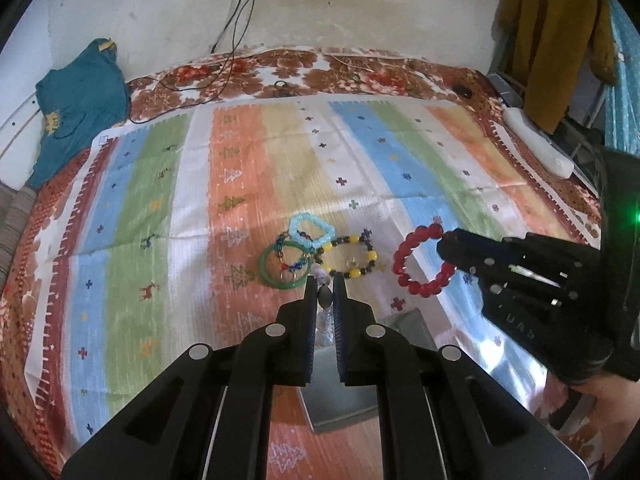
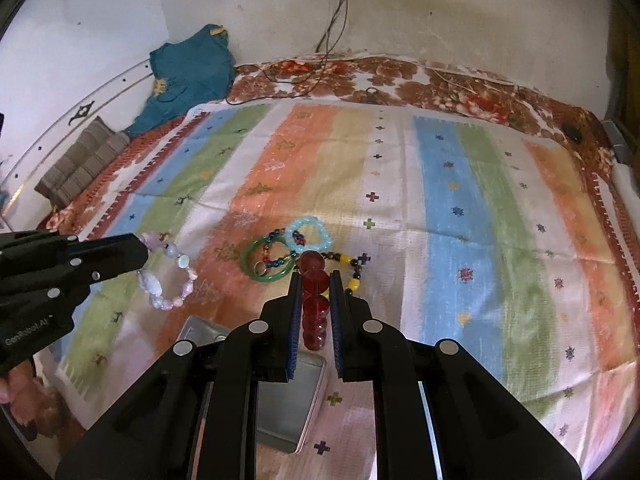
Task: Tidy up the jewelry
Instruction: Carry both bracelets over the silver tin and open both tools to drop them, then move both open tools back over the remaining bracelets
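Observation:
My left gripper (image 1: 325,280) is shut on a pale pink and white bead bracelet (image 2: 166,276) and holds it above the striped cloth. My right gripper (image 2: 316,278) is shut on a red bead bracelet (image 1: 422,266), also held in the air. On the cloth lie a green bangle (image 1: 282,266) with a string of small coloured beads (image 2: 278,260) across it, a light blue bead bracelet (image 1: 312,232) and a yellow and black bead bracelet (image 1: 352,258). An open metal tin (image 2: 288,404) sits below both grippers, near the front edge.
A striped cloth (image 1: 240,184) covers a floral bedspread (image 1: 360,72). A teal garment (image 1: 76,104) lies at the back left. Cables (image 1: 224,64) hang from a wall socket onto the bed. A mustard garment (image 1: 556,32) hangs at the right. A white object (image 1: 536,144) lies at the bed's right edge.

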### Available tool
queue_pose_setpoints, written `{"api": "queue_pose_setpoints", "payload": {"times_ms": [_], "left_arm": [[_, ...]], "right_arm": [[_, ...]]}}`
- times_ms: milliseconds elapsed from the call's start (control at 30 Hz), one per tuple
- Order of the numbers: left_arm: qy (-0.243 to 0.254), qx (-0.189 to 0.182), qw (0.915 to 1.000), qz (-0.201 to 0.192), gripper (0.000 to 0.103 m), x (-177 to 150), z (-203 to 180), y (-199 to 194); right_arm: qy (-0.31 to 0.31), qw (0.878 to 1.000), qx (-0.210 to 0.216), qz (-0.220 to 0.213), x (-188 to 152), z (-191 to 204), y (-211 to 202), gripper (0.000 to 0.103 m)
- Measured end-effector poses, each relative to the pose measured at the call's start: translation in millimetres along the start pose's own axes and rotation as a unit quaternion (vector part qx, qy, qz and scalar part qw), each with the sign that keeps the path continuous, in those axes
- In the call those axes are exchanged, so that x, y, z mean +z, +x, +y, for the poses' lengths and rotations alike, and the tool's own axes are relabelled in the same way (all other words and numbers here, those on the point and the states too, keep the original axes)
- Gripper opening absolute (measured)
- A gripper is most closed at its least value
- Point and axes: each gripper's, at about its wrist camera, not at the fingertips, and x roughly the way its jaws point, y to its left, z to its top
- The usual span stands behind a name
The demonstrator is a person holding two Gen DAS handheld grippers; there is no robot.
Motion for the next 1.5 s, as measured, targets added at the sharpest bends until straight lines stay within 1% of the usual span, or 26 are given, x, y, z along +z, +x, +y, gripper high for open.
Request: {"api": "queue_pose_setpoints", "payload": {"times_ms": [300,600,767,833,900,933,967,1000,1033,1167,1267,1500], "left_arm": [[0.003,-0.022,0.9996,-0.014,0.008,-12.9,-8.3,-26.1],[0.011,-0.029,0.9995,-0.012,0.008,-26.7,-16.0,-34.3],[0.01,-0.032,0.9993,-0.013,0.008,-29.1,-16.3,-37.2],[0.006,-0.036,0.9993,-0.011,0.008,-30.6,-16.8,-37.5],[-0.023,-0.06,0.998,-0.003,0.009,-32.2,-11.5,-36.5],[-0.032,-0.064,0.9975,-0.001,0.012,-32.5,-9.5,-36.5],[-0.036,-0.06,0.9976,-0.001,0.015,-32.4,-8.0,-37.1],[-0.034,-0.05,0.9981,-0.006,0.023,-32.1,-7.3,-38.2],[-0.032,-0.041,0.9986,-0.01,0.025,-31.6,-7.0,-38.6],[-0.035,-0.021,0.9992,-0.005,0.028,-30.5,-0.1,-33.2],[-0.026,-0.001,0.9997,-0.002,0.031,-29.8,1.5,-28.3],[-0.032,0.013,0.9994,0.007,0.034,-28.8,13.0,-19.1]], "right_arm": [[-0.003,1.0,0.021,-0.009,-8.7,5.9,-17.4,0.014],[-0.008,0.999,0.036,-0.001,-24.4,15.8,-26.4,0.014],[-0.006,0.999,0.041,0.004,-32.1,17.7,-29.8,0.014],[-0.003,0.999,0.043,0.008,-35.1,17.8,-29.8,0.014],[0.004,0.999,0.035,0.007,-36.8,16.2,-30.0,0.014],[0.004,1.0,0.028,0.006,-36.3,15.8,-30.5,0.02],[0.003,1.0,0.019,0.002,-35.5,14.9,-31.7,0.028],[0.005,1.0,0.014,0.0,-35.1,14.0,-32.0,0.043],[0.007,1.0,0.012,0.001,-34.6,12.5,-30.8,0.047],[0.019,1.0,0.007,0.014,-35.0,5.4,-24.4,0.047],[0.025,0.999,0.004,0.02,-34.9,1.8,-20.3,0.047],[0.04,0.999,0.01,0.031,-32.7,-3.4,-12.4,0.047]]}}
